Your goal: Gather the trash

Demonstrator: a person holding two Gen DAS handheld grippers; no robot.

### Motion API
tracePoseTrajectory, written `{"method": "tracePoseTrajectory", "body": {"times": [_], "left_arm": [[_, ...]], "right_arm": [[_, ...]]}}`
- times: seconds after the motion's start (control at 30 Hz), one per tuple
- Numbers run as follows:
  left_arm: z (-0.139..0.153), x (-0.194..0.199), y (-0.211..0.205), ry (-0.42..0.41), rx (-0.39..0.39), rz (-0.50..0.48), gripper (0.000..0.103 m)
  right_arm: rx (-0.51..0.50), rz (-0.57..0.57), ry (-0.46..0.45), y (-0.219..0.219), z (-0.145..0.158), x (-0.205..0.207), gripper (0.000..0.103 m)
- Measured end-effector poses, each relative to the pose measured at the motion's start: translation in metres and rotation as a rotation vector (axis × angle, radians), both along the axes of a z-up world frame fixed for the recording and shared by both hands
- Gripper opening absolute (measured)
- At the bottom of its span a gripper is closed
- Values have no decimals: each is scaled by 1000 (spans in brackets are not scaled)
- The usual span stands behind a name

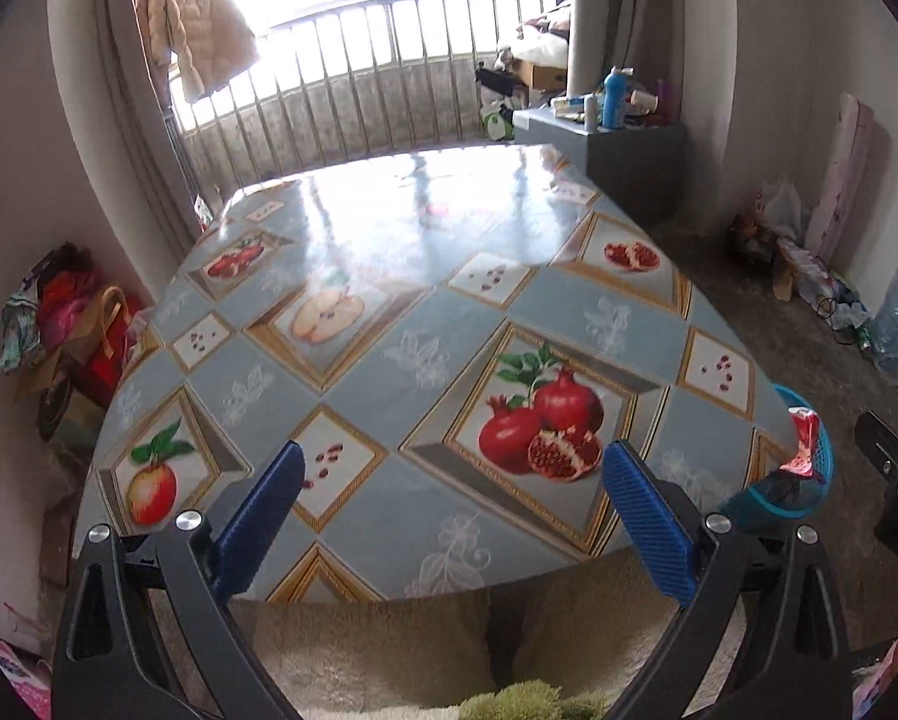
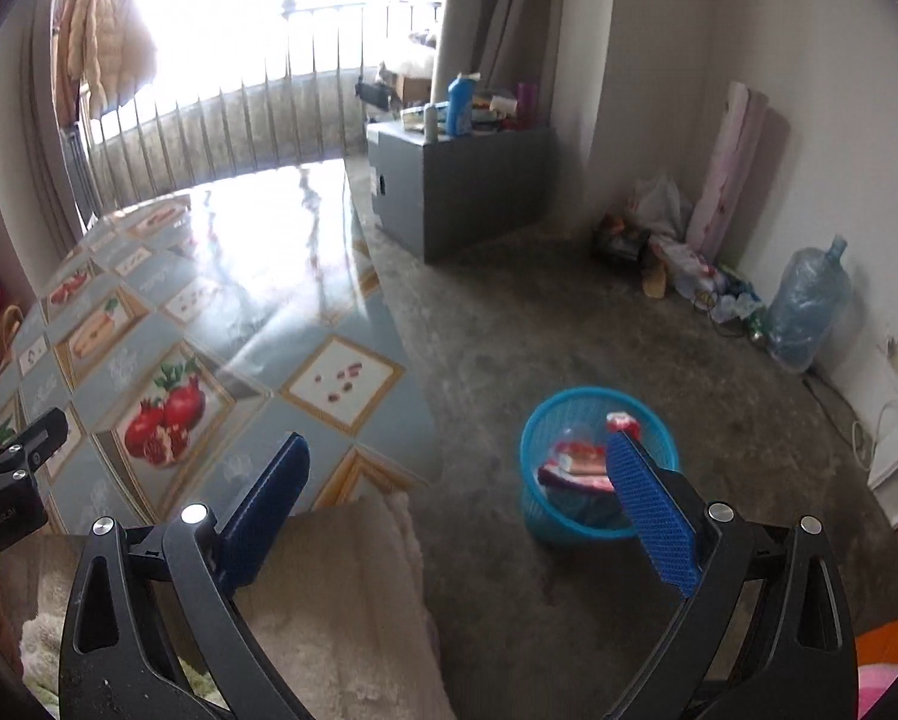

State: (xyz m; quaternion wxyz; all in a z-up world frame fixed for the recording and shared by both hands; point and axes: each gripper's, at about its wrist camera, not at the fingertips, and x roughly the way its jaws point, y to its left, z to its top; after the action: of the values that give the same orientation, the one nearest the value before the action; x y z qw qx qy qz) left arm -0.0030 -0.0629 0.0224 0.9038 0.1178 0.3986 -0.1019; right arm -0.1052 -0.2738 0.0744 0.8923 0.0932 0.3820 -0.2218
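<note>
Between the wide-spread blue fingers of the right gripper [image 2: 457,516], nothing is being held; just past its right finger, the blue basket [image 2: 592,414] is sitting on the floor, holding red-and-white wrappers [image 2: 577,457]. Beside it, the left gripper [image 1: 451,516] is hanging spread and empty over the table [image 1: 389,312].

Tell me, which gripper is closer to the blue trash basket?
Right. The right gripper hangs open beside the table's edge, just above the blue basket on the floor. The left gripper is open over the table, farther away.
</note>
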Motion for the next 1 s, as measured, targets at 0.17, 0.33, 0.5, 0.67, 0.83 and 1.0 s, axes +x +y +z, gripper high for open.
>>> {"method": "tracePoseTrajectory", "body": {"times": [0.17,0.33,0.5,0.67,0.83,1.0], "left_arm": [[-22,-2,-2,76,43,11,97],[-26,8,3,102,34,37,97],[-31,14,8,123,26,55,97],[-33,18,13,137,18,66,97],[-37,20,15,147,17,70,97],[-39,21,18,153,15,78,97]], "right_arm": [[19,-7,122,11,-24,-1,95],[5,-19,181,13,-28,1,95],[-13,-17,199,13,-29,4,95],[-23,25,205,24,-29,9,95],[-26,52,210,30,-31,13,95],[-32,63,208,33,-31,14,95]]}}
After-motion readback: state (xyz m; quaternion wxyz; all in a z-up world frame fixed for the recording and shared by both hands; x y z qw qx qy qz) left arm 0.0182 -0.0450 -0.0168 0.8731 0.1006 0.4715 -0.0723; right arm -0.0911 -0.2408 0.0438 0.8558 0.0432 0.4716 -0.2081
